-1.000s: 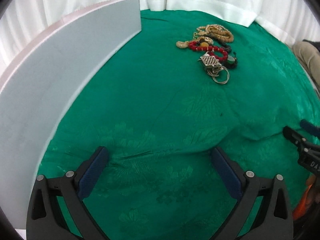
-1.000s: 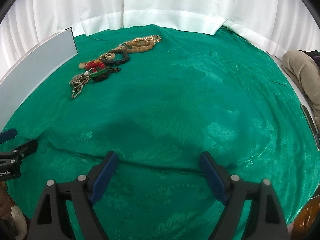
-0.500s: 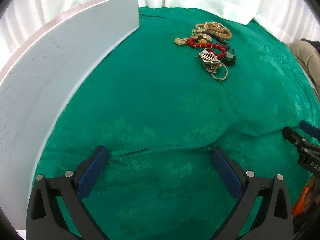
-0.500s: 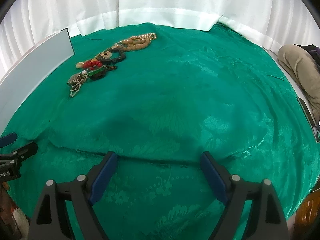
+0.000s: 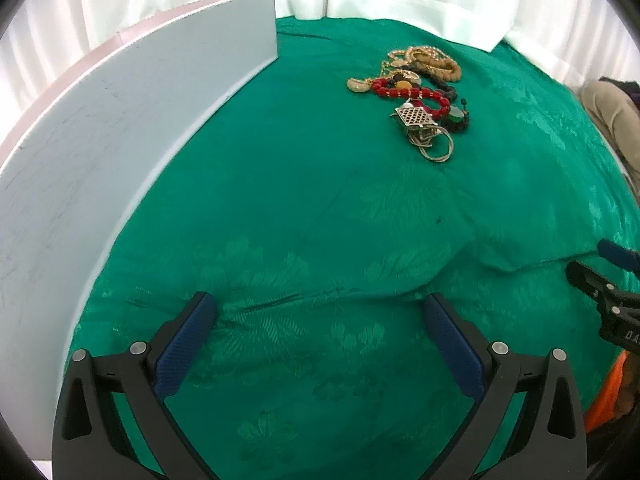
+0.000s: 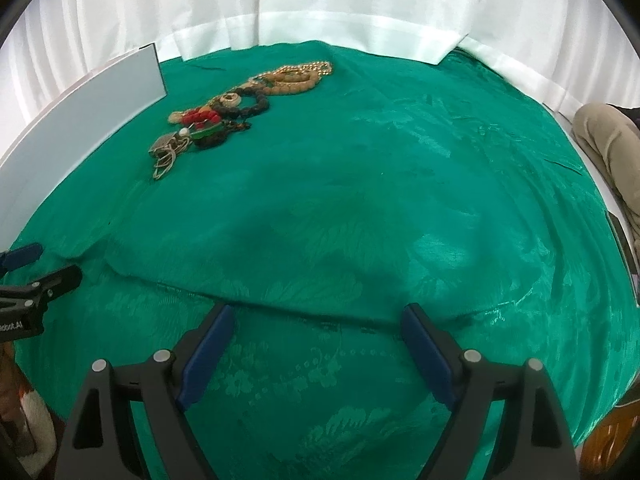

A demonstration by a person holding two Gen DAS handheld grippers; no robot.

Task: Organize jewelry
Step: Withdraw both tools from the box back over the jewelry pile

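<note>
Hovering over green cloth [image 6: 360,184], both claws gape empty — left claw [image 5: 320,322], right claw [image 6: 316,330]; lettering partly cut off.

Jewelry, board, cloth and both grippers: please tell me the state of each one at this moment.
Left gripper: open, empty.
Right gripper: open, empty.
Jewelry pile: tangled heap, untouched, lying on the cloth.
Red bead bracelet: in the pile, overlapping other pieces.
White board: upright on its edge.
Green cloth: spread, wrinkled.
</note>
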